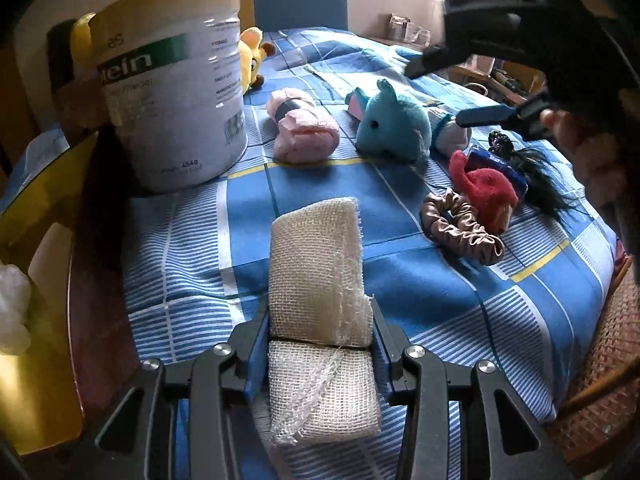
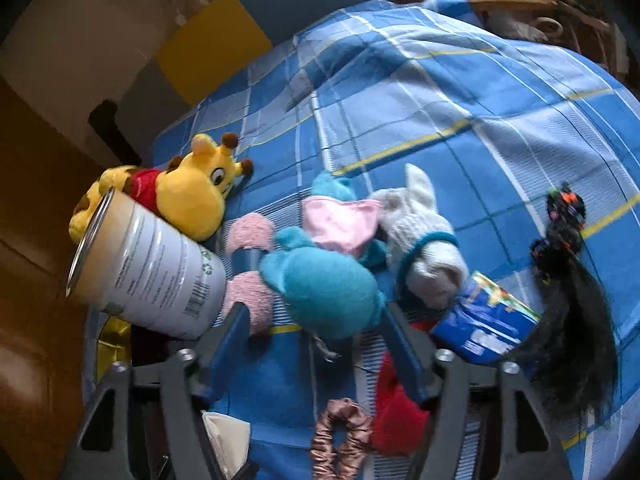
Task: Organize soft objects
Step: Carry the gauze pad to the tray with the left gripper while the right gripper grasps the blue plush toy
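Left wrist view shows my left tool (image 1: 320,344) clamping the gauze roll (image 1: 318,280) just before the open tin (image 1: 172,80), so I should lift clear of its rim, while my right tool (image 2: 316,344) hangs open above the blue plush (image 2: 324,284).

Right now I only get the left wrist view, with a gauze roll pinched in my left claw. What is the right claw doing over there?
Observer: The right claw hangs open over the blue plush toy, one finger on each side, not closed on it.
Operator: Is that yellow toy behind the can a giraffe?
Observer: Yes, a yellow giraffe plush in a red shirt, lying against the can.
Operator: What is the blue thing behind the red sock?
Observer: A small blue printed packet, lying beside the black hairpiece.
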Motion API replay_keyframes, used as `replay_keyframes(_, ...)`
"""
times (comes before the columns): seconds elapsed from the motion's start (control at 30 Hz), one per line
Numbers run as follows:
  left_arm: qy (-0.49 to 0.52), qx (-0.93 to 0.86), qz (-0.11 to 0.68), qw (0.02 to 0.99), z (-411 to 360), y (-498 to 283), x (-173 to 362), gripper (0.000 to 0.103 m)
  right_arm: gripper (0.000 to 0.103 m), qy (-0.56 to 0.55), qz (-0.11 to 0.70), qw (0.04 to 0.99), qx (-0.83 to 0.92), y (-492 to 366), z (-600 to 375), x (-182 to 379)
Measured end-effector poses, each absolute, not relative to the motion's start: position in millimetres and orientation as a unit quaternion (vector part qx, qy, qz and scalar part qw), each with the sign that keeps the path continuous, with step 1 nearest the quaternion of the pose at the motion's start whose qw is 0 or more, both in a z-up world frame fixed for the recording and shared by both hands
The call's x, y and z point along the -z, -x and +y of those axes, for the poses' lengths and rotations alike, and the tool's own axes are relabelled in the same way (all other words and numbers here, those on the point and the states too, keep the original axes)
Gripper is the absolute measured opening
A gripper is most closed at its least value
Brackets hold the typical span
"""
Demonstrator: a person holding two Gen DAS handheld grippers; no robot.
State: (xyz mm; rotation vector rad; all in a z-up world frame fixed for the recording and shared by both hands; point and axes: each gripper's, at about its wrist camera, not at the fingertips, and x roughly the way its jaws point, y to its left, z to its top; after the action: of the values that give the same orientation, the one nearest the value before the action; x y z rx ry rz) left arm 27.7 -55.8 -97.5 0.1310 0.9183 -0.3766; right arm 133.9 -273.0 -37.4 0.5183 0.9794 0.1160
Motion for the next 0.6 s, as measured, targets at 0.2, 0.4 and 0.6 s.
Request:
replay_keyframes(0.2, -0.06, 0.187, 0.437, 0.878, -51, -25, 96, 0.044, 0.075, -0.172, 0.498, 0.85, -0.027, -169, -251, 48)
replay_keyframes(0.4, -0.063, 0.189, 0.433, 0.879, -50, -23, 96, 0.044, 0.045, -0.103, 0.504, 0.858, -0.021, -179, -238, 68)
replay_keyframes(0.6, -0.069, 0.185, 0.431, 0.881, -52, -21, 94, 0.043, 0.045, -0.123, 0.502, 0.855, -0.034, -177, -248, 73)
